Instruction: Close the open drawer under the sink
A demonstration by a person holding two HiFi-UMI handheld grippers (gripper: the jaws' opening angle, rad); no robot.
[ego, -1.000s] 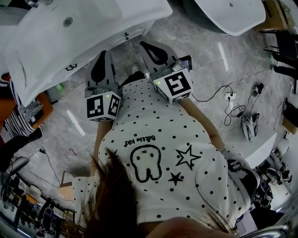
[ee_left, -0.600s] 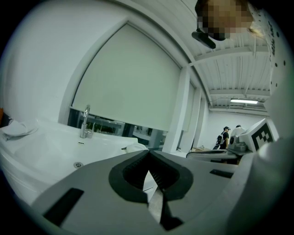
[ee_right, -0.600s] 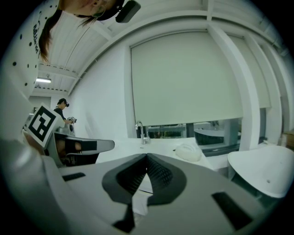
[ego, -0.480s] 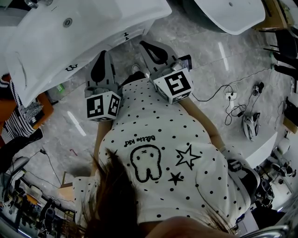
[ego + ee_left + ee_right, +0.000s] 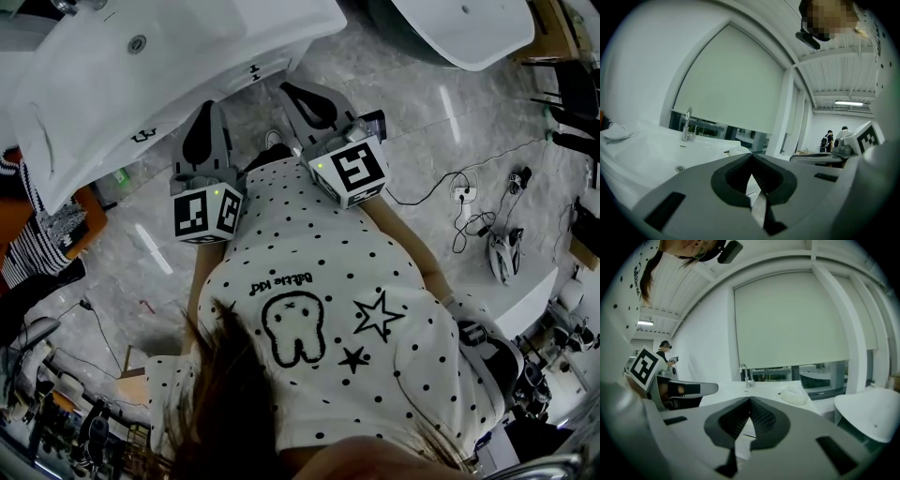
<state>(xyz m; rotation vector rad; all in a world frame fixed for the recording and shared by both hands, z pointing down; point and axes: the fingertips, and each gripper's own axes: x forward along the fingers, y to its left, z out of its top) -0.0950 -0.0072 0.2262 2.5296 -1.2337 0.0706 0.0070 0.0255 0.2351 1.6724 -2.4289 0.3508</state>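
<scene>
No displacement is noted since before; left gripper and right gripper are held clenched, empty, at the sink, drawer unseen, closure unverified.

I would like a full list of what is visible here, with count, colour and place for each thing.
sink: one, white, upper left of head view
faucet: one, metallic, on the sink's far edge
second basin: one, white, top right
floor: grey marble, below everything
cables: several, dark, on floor at right
blind: one, pale, behind the sink
bystanders: two, far back
shirt: one, white with black dots, on the person
left gripper: grey, shut, empty
right gripper: grey, shut, empty
</scene>
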